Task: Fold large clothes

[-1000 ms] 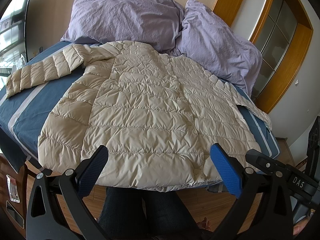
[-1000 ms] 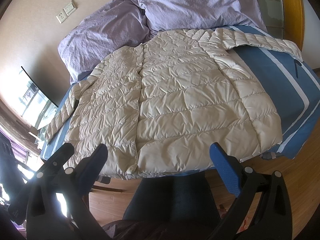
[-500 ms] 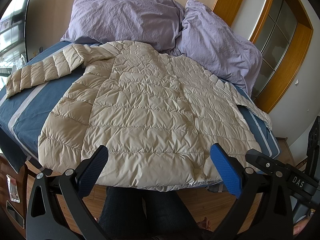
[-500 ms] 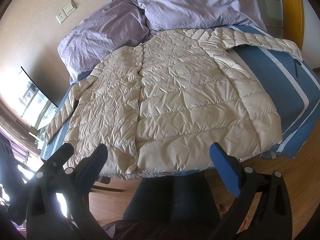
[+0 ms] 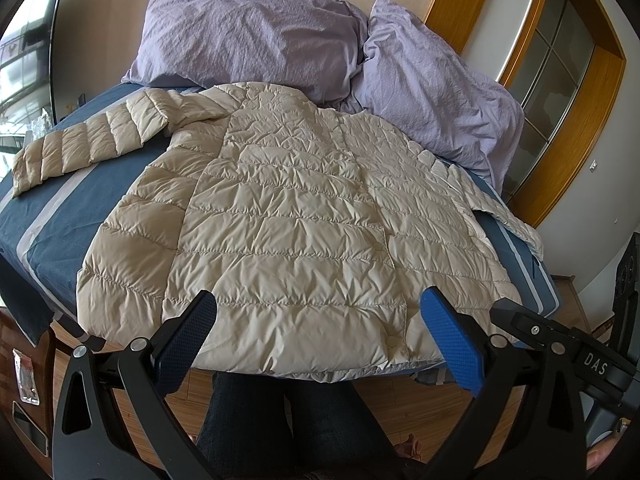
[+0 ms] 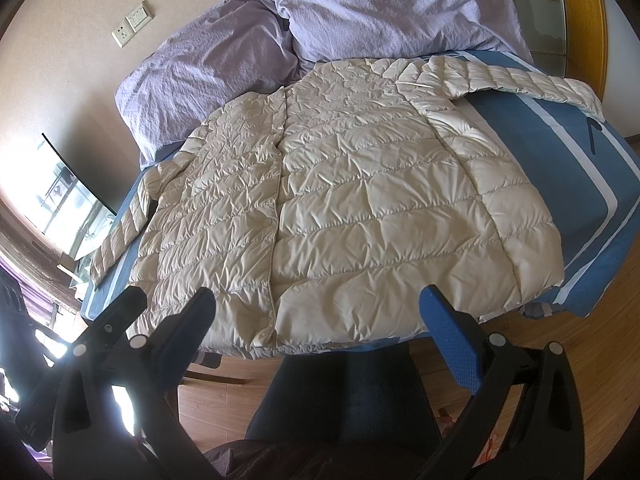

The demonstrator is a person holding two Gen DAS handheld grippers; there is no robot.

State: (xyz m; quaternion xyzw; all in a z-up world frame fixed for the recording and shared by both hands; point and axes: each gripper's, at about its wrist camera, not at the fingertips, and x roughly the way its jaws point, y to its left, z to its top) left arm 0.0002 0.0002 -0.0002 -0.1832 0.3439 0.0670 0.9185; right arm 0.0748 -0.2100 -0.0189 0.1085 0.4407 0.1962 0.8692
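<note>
A cream quilted puffer jacket [image 5: 288,216] lies spread flat, front up, on the blue striped bed [image 5: 52,224], hem toward me and sleeves stretched out to both sides. It also shows in the right wrist view [image 6: 360,208]. My left gripper [image 5: 320,328] is open and empty, held above the floor just short of the hem. My right gripper [image 6: 320,328] is open and empty too, held back from the hem near the bed's foot [image 6: 600,216].
Two lilac pillows [image 5: 248,36] lean on the wall at the head of the bed. A wood-framed glass door [image 5: 560,80] stands at the right. The person's dark-trousered legs [image 5: 288,424] and wooden floor [image 6: 580,344] lie below the grippers.
</note>
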